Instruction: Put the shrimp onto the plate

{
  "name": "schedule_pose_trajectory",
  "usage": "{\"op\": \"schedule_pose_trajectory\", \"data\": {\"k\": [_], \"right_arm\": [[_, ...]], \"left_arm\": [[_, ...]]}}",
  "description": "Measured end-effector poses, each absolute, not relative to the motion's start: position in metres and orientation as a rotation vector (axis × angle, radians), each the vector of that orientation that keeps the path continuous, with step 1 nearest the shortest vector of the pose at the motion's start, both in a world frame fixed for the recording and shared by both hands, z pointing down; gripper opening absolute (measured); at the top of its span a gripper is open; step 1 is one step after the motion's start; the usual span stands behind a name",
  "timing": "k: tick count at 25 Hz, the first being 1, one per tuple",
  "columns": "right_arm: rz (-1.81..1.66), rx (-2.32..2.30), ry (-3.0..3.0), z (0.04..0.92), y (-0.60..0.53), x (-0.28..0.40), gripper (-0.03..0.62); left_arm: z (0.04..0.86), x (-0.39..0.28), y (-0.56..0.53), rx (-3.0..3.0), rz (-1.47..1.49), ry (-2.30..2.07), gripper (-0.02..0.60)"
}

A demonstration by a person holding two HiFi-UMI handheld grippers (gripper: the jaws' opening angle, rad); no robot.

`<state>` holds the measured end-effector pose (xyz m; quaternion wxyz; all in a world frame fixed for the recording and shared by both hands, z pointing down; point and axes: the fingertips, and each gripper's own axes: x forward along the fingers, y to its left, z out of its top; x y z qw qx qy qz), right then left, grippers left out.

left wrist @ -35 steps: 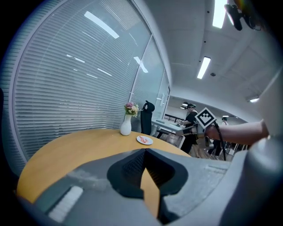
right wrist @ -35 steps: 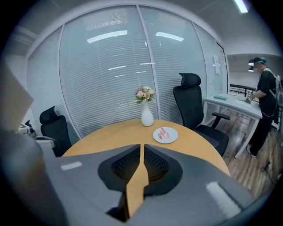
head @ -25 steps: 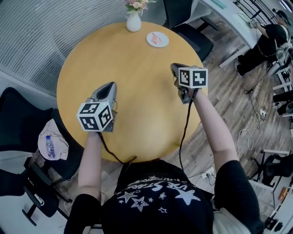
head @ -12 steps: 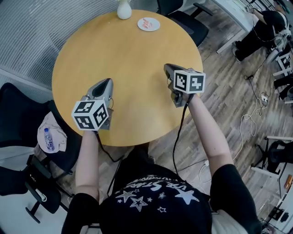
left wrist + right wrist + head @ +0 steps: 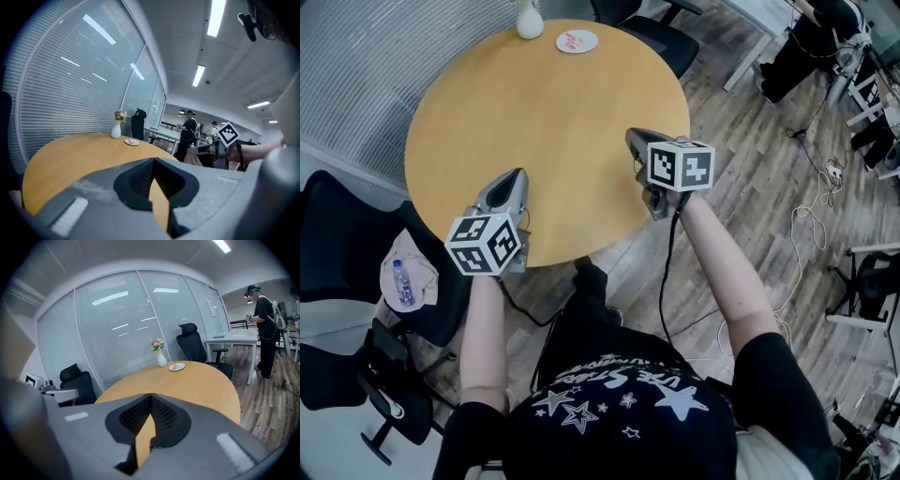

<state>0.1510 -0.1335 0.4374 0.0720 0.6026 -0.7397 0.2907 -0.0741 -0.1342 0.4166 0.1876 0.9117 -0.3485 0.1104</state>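
Hovering over 6 o'clock edge of round yellow wooden desk [image 5: 544, 112]: left tool [image 5: 516, 174] shut, empty; right tool [image 5: 631, 137] jaws just closed, nothing between. Pink shrimp [image 5: 573, 39] seemingly already on small white round plate [image 5: 591, 44], far rim, well apart, 11 o'clock from nearer right tool. Long axis too small to tell.

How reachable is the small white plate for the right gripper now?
Probably not yet: the right gripper, jaws just closed on nothing, is at the round wooden table's near side, the plate far across.
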Motion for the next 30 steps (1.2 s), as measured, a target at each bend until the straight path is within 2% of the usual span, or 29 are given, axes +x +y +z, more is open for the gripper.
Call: {"op": "schedule_pose_trajectory", "data": {"k": [18,30], "right_arm": [[0.83,1.702,-2.403,0.385,-0.009,0.088,0.002],[0.824,1.683,-2.436,0.378,0.051,0.072,0.002]], "left_arm": [[0.37,-0.117,-0.005,2.59,0.187,-1.019,0.002],[0.36,-0.133,0.052,2.608,0.205,-1.025,0.002]]}}
